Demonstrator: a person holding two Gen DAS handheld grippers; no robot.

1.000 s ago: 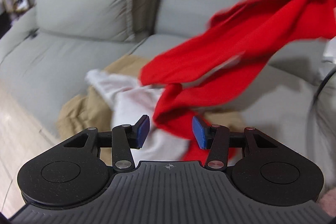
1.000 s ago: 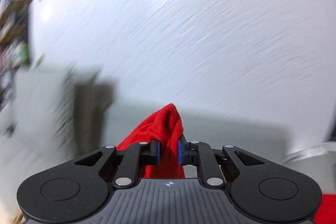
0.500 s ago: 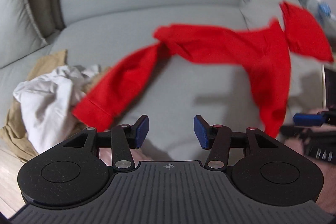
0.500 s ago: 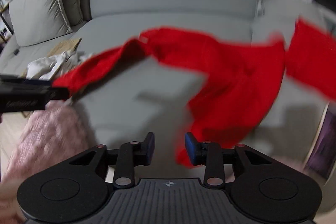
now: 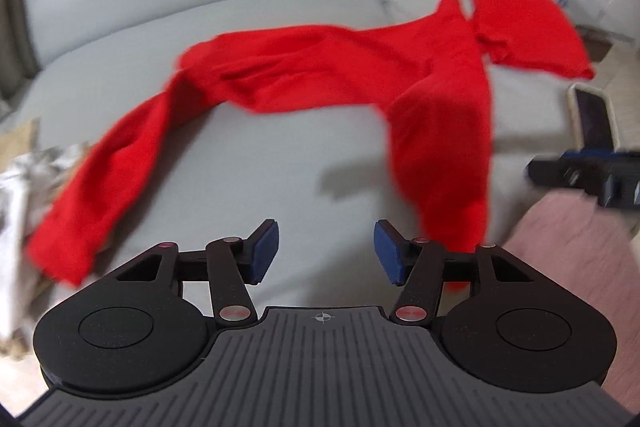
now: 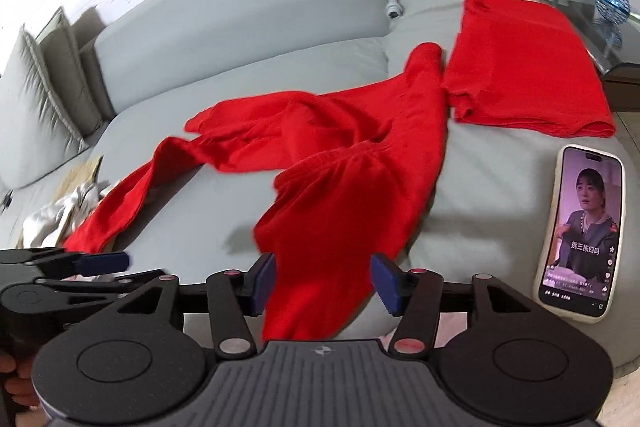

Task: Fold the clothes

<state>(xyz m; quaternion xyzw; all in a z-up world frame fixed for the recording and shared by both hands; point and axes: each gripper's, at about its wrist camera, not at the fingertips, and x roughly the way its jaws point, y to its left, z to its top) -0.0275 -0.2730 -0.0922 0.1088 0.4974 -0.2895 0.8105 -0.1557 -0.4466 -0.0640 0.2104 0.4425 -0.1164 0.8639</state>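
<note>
Far left on the grey sofa: a crumpled white cloth over something tan, the red trousers' left leg end lying against it. Left hand-held gripper above bare cushion, jaws apart and opening, nothing between the pads. Trousers sprawled unfolded across the seat, one leg running left, the other down toward the front edge. Right hand-held gripper jaws opening, that leg's end lying between the pads, neither pad pressing it. Further right, a folded red garment just beside the trousers. At the right edge, a lit phone flat on the cushion.
</note>
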